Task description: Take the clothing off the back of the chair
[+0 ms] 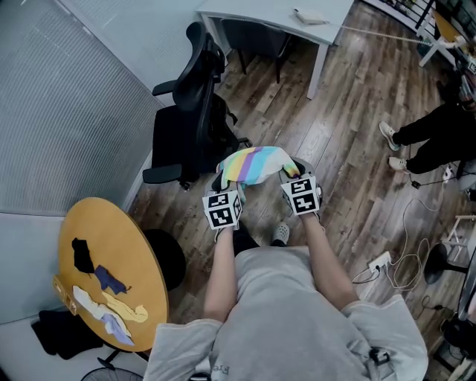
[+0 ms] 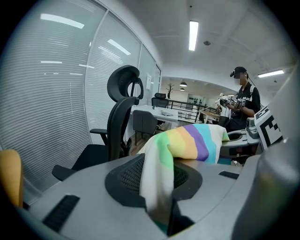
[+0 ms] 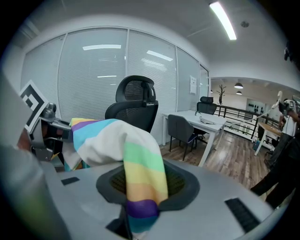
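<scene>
A rainbow-striped cloth (image 1: 255,164) hangs stretched between my two grippers, in the air in front of me. My left gripper (image 1: 225,187) is shut on one end of the cloth (image 2: 187,143), which runs down into its jaws. My right gripper (image 1: 291,178) is shut on the other end of the cloth (image 3: 136,173). The black office chair (image 1: 192,123) stands just beyond the cloth to the left; its back (image 2: 121,117) and headrest (image 3: 136,89) are bare. The cloth does not touch the chair.
A round yellow table (image 1: 104,271) with several small garments sits at my lower left. A white desk (image 1: 282,22) with a second chair stands farther back. Another person (image 1: 435,134) stands on the wooden floor at the right. Cables (image 1: 405,260) lie near my right side.
</scene>
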Tool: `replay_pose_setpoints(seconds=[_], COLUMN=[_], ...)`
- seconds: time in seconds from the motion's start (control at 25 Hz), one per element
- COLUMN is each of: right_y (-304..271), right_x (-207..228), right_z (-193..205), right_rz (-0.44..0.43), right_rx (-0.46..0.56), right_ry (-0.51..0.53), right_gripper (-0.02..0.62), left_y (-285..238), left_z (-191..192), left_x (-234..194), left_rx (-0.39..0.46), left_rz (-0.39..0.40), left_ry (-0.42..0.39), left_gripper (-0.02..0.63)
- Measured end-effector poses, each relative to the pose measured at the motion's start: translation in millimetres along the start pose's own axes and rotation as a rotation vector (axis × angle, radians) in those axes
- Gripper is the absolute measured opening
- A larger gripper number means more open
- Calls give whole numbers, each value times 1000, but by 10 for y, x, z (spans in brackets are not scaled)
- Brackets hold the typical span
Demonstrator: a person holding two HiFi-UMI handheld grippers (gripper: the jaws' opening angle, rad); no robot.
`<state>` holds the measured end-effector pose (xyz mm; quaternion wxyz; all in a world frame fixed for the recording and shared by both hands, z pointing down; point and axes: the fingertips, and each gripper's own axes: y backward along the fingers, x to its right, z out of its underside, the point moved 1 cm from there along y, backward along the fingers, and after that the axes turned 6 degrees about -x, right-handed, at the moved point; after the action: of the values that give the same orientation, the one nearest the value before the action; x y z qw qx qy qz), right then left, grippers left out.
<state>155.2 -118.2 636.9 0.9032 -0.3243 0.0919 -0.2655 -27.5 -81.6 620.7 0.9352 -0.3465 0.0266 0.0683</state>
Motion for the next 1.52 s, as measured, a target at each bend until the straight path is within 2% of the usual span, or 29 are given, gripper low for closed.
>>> replay_pose_setpoints(seconds=[0.68, 1.52], right_y=[-89, -46], right_x=[-290, -187], right_z=[-187, -193], right_rz=[-70, -55], right_rx=[14, 29], right_ry=[48, 13], right_gripper=[137, 137], left_y=[160, 131], left_z=[20, -72], left_x=[-320, -235], left_rx=[23, 33], left_rz=[-79, -63], left_ry=[40, 28], left_gripper=[106, 106])
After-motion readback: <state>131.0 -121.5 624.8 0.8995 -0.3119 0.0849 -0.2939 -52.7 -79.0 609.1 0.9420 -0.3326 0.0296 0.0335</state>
